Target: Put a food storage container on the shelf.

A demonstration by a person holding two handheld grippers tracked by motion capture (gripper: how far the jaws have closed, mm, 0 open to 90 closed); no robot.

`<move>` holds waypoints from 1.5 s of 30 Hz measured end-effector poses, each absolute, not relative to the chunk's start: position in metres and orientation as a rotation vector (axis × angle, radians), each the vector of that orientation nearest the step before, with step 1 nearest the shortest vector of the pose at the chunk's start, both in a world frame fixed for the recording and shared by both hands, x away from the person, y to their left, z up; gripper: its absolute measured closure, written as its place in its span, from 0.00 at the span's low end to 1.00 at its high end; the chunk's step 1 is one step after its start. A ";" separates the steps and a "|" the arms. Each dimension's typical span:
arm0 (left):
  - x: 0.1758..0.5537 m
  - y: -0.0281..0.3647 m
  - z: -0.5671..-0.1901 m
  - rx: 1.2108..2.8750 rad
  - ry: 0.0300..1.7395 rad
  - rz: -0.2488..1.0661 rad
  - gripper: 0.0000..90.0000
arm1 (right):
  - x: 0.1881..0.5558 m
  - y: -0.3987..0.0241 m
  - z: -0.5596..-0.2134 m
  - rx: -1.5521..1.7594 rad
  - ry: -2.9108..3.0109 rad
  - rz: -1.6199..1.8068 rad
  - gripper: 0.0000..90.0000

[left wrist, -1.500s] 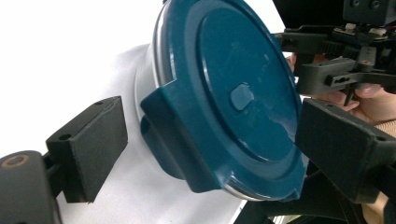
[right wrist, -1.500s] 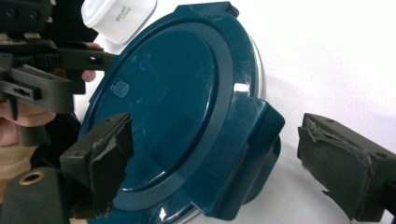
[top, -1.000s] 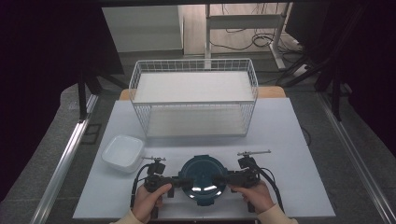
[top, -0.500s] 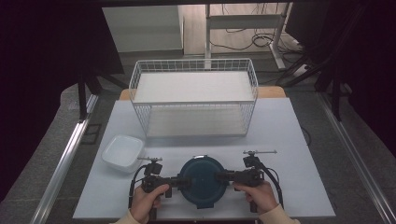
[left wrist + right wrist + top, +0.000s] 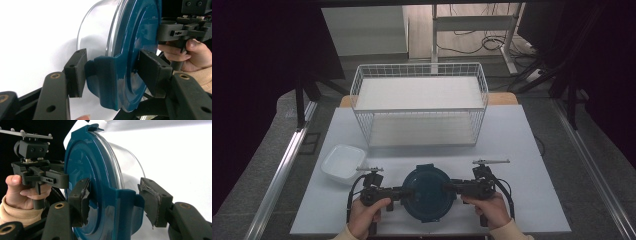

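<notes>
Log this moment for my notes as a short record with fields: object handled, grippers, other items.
object: round clear container with blue lid, on the white table
left gripper: jaws just closing, around a lid latch
right gripper: jaws just closing, around the opposite latch
other items: white wire basket behind; white tub at left

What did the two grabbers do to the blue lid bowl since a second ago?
Both grippers, left and right, have just been closing their jaws around the side latches of the blue-lidded container. The wire basket and white tub stayed put.
</notes>
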State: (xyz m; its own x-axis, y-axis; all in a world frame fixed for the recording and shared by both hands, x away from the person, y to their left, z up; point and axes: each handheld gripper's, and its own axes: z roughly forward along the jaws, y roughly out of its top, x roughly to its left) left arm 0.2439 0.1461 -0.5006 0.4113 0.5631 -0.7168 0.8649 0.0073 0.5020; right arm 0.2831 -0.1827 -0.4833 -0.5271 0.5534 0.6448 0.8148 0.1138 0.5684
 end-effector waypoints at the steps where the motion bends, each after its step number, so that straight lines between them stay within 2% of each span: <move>1: 0.243 0.146 -0.499 1.675 1.261 -0.371 0.46 | 0.283 -0.183 -0.482 -1.344 -2.126 -1.382 0.48; 21: 0.241 0.149 -0.476 1.673 1.220 -0.310 0.46 | 0.279 -0.181 -0.459 -1.267 -2.184 -1.464 0.49; 45: 0.275 0.154 -0.433 1.692 1.196 -0.273 0.46 | 0.308 -0.177 -0.424 -1.238 -2.189 -1.551 0.49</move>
